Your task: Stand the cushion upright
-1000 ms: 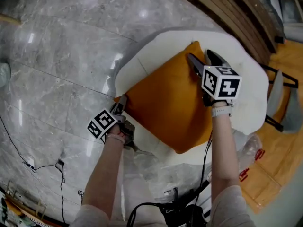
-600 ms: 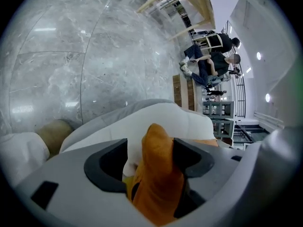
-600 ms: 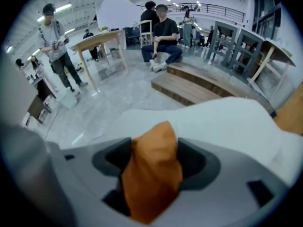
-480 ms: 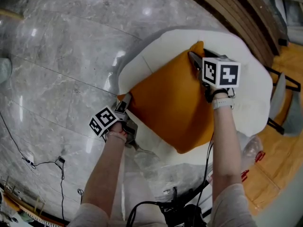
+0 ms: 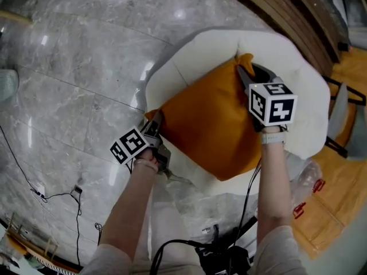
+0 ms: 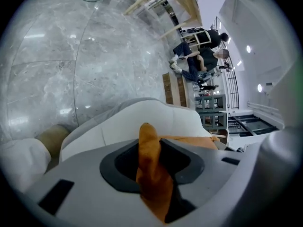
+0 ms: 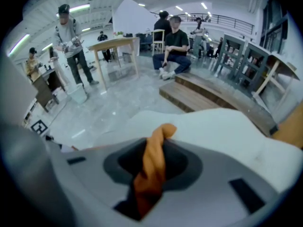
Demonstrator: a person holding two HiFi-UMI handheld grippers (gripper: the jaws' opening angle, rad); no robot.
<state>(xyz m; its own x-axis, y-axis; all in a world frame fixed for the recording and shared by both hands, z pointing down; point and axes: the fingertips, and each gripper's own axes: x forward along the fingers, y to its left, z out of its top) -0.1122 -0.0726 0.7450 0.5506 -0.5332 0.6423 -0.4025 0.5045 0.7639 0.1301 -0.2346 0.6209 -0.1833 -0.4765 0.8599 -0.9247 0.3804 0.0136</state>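
left claw (image 5: 156,120) and right claw (image 5: 245,74), just closed, pinch opposite corners of the orange fabric cushion (image 5: 212,125) to raise it upright

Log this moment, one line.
left gripper: jaws just closed on cushion corner | right gripper: same, opposite corner | cushion: lying on white seat

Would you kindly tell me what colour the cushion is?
The cushion is plain orange, clearest in the head view.
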